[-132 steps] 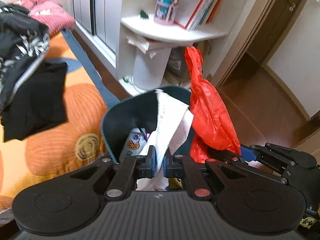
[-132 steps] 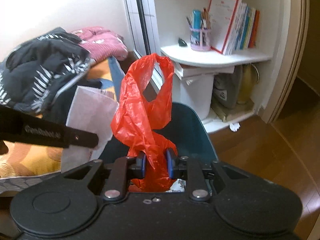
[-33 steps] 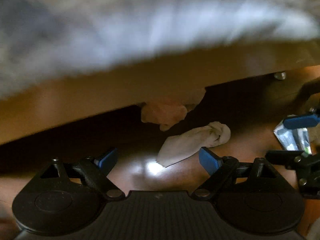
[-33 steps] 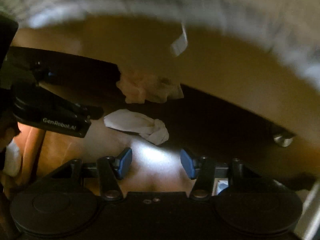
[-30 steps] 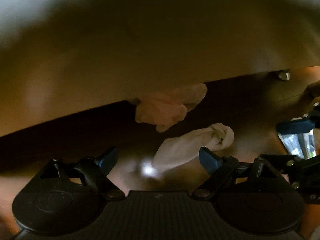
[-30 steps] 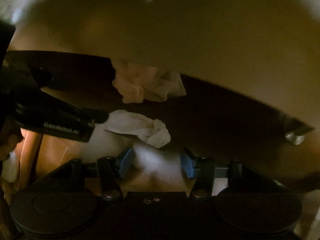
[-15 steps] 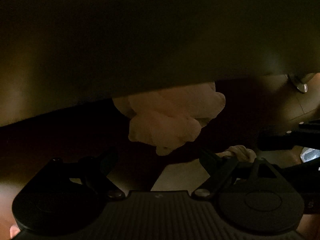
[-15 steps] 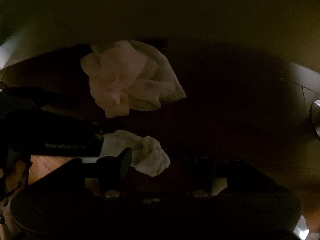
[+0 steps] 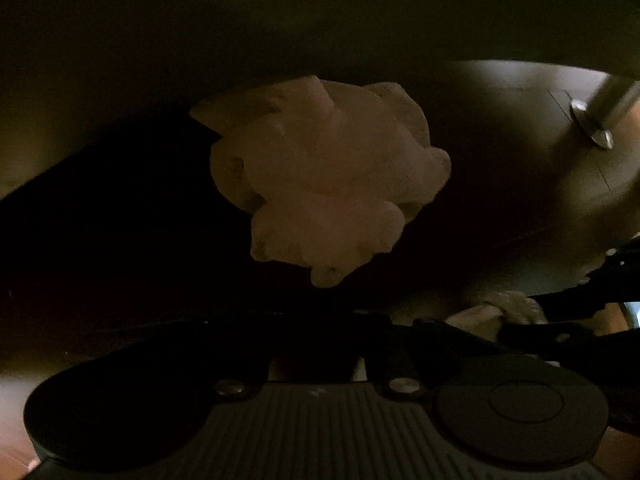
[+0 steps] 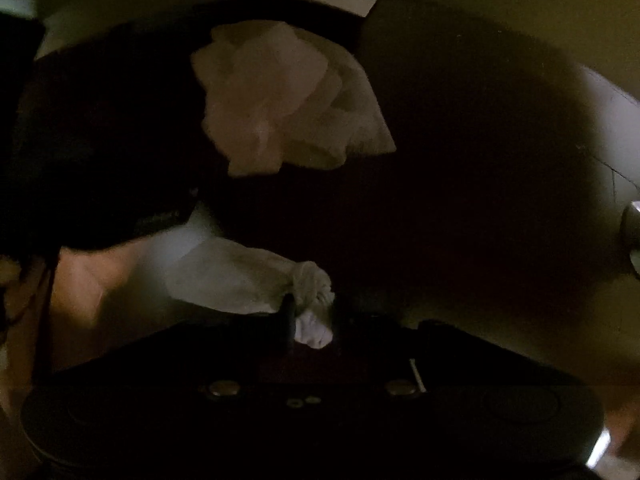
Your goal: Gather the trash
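Both grippers reach into the dark space under a piece of furniture. A crumpled pale tissue wad [image 9: 324, 184] lies on the wooden floor just ahead of my left gripper [image 9: 320, 316]; its fingers are lost in shadow. The wad also shows in the right wrist view [image 10: 280, 100]. A twisted white tissue [image 10: 248, 276] lies nearer. My right gripper [image 10: 314, 320] has its jaws close together on that tissue's knotted end. The knot also shows in the left wrist view [image 9: 508, 308], beside the right gripper's body.
The furniture's underside [image 9: 280, 20] hangs low overhead. A metal furniture leg [image 9: 600, 116] stands on the floor at the right, also at the right edge of the right wrist view [image 10: 632, 224]. The left gripper's dark body [image 10: 100, 200] fills the left.
Both grippers have pushed further under the furniture and the view has darkened. The right jaws have closed on the twisted tissue's knot. The left jaws, open before, now look narrower.
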`<state>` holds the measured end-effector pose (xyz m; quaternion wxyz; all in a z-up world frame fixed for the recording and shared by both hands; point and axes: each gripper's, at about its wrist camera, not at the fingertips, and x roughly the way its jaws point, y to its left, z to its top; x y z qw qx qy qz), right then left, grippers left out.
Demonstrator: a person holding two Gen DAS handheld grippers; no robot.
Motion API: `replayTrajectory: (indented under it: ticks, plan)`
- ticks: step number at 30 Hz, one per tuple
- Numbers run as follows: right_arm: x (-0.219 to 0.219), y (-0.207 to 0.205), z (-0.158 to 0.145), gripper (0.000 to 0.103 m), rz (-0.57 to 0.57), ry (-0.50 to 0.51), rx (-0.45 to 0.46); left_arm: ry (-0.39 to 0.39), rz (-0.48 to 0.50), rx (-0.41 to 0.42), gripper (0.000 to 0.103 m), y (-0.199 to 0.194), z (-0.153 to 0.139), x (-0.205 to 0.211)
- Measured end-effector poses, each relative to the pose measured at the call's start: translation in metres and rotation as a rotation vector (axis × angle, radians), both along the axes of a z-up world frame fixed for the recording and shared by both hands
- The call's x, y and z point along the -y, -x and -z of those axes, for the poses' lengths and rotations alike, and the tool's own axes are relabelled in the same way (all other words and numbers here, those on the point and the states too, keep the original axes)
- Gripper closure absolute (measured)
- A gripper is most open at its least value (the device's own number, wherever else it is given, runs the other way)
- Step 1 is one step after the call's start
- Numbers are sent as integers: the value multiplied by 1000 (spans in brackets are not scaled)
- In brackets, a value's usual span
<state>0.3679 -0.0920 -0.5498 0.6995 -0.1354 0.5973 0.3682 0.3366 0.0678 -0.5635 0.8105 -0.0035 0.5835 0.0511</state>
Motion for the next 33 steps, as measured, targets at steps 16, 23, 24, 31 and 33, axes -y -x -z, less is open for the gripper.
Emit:
replayTrajectory:
  ticks: [16,23,24,31,33]
  plan:
    - [36,31,-132,87,-85,30,-55,-29,358,-134,100,53,-54,-5]
    - [41,33,-265,86,57,-79,-10,-43,390,-63,100,65,-78,4]
    - [44,38,-282,86,79,-112,22,-37,378,-48,99,64,-80,6]
    - [43,64,-311,86,71,-161,161,-92,310,-11,97,49,-66,35]
    - [44,60,-303,86,50,-185,135,-108,253,-26,90,43,-57,40]
